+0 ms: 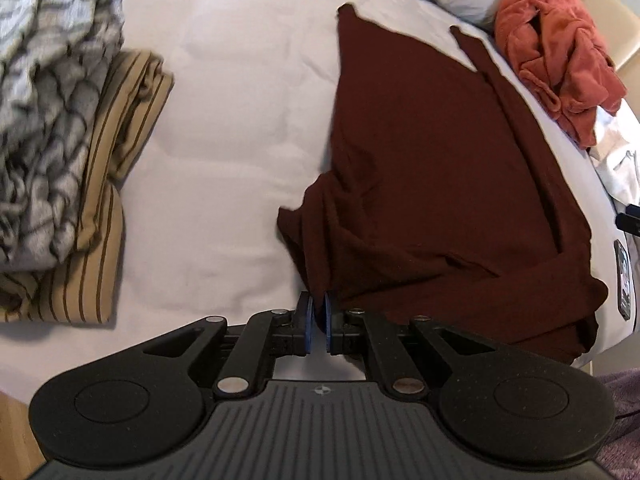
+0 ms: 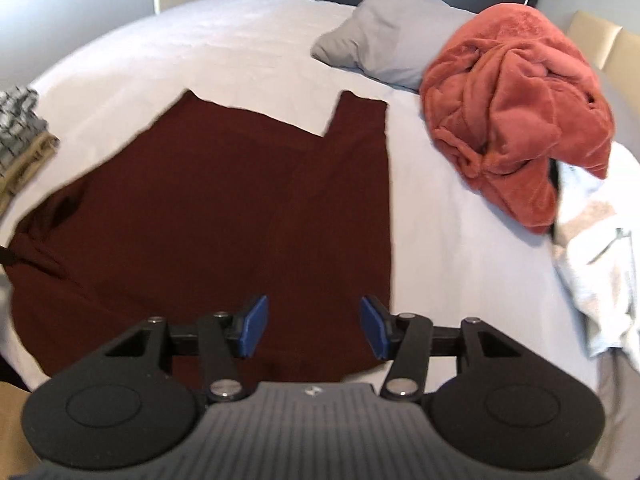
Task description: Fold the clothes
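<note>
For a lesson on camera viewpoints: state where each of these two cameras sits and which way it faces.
Left wrist: on the left gripper, facing down over the bed; its fingers pinch the maroon garment at its edge.
Right wrist: on the right gripper, facing the pillow; its open fingers show above the garment.
Shared: maroon garment, orange robe, pillow, folded stack.

Left tongs (image 1: pixel 319 322) tilted down, jaws nearly closed; right tongs (image 2: pixel 313 326) tilted down, jaws apart.
</note>
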A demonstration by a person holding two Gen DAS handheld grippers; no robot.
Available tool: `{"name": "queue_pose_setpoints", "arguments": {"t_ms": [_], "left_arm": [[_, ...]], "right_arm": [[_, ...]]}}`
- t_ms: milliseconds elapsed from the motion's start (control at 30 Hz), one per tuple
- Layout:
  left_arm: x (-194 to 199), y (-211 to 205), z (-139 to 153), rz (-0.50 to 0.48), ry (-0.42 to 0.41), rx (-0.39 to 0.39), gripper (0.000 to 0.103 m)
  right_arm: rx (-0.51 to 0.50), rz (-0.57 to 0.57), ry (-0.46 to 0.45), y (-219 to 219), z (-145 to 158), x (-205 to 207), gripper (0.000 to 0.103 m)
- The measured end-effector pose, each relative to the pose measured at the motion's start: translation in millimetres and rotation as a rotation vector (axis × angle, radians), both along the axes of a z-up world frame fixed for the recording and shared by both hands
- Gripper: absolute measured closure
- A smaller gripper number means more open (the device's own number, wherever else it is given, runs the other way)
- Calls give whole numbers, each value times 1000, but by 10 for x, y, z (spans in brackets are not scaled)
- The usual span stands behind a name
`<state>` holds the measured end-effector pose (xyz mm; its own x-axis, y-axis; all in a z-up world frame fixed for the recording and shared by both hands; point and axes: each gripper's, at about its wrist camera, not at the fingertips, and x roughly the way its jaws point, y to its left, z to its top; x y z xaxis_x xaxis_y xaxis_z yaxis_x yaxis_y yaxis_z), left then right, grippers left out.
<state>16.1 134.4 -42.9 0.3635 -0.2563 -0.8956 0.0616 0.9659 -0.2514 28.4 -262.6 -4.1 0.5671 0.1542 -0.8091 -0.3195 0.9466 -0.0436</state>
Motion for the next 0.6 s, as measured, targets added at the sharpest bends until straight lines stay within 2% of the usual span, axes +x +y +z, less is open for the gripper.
{"name": "queue_pose_setpoints", "arguments": {"t_ms": [133,200,233,267,367,467,500,567,600], "left_arm": [[-44,-64,250,-21,-89,64,80],[-31,-99,362,-26,-140,58,70],[-12,-131,399,-33,-161,43,61],[7,-163,435,-40,-183,29,57],[116,-327,416,-70,-204,31,56],[251,-438,269,-47,-224,84,57],[294,-460,216,-43,-227,92,57],[384,-485,87,-42,-209,113,57],[418,-476,30,-29,-191,136,57]], "right_arm": [[48,76,29,150,-103,10,48],[29,107,56,219,-203,34,47],[15,101,74,221,-261,61,47],[-2,87,92,213,-322,94,45],[-11,26,144,125,-465,175,44],[48,-25,183,4,-558,226,44],[65,-36,198,-23,-586,239,46],[86,-32,231,-31,-633,242,61],[88,-25,247,-25,-650,244,77]]}}
